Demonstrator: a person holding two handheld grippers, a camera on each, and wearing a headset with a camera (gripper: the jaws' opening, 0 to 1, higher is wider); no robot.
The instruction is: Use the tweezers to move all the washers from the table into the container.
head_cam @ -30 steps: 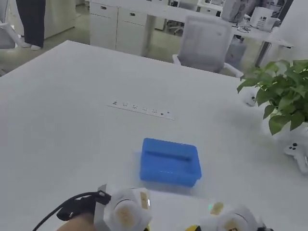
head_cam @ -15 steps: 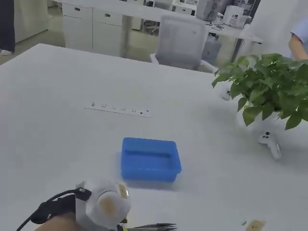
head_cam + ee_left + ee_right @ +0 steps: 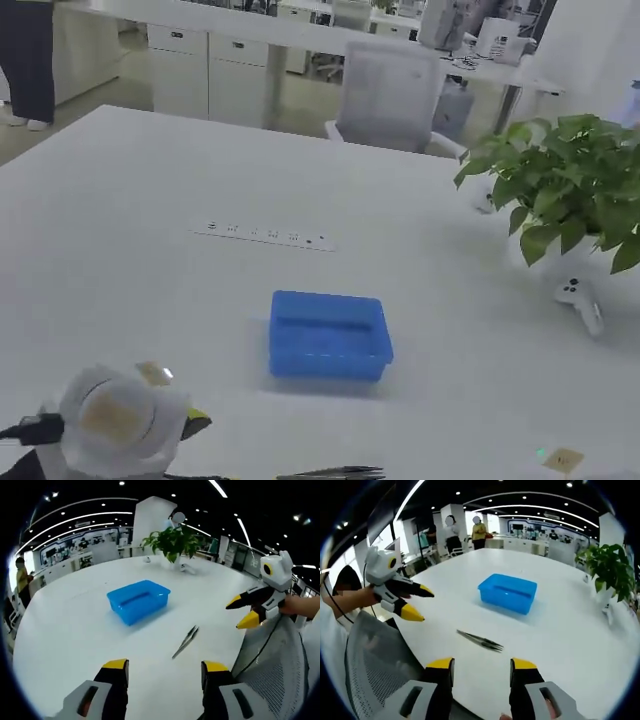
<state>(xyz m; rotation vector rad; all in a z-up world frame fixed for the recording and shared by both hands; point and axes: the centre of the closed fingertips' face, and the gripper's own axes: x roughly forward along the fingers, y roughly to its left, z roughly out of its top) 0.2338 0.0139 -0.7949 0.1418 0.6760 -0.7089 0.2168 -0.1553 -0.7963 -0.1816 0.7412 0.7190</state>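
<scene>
The blue container (image 3: 330,335) sits open-topped mid-table, also seen as the container (image 3: 139,600) and the container (image 3: 508,592). Metal tweezers (image 3: 335,472) lie flat near the table's front edge, loose, in front of both grippers: tweezers (image 3: 186,641), tweezers (image 3: 480,640). My left gripper (image 3: 165,672) is open and holds nothing; it appears at the lower left as the left gripper (image 3: 120,420) and the left gripper (image 3: 400,597). My right gripper (image 3: 481,667) is open too, well back from the tweezers, and enters the left gripper view as the right gripper (image 3: 257,605).
A potted plant (image 3: 565,190) and a white controller (image 3: 580,300) stand at the right. A recessed power strip (image 3: 265,236) lies beyond the container. A grey office chair (image 3: 395,85) is at the far edge, a mesh chair back (image 3: 375,655) at the near one.
Both grippers have drawn apart, away from the container's front. The tweezers have come into sight on the table between them. The head camera has also shifted.
</scene>
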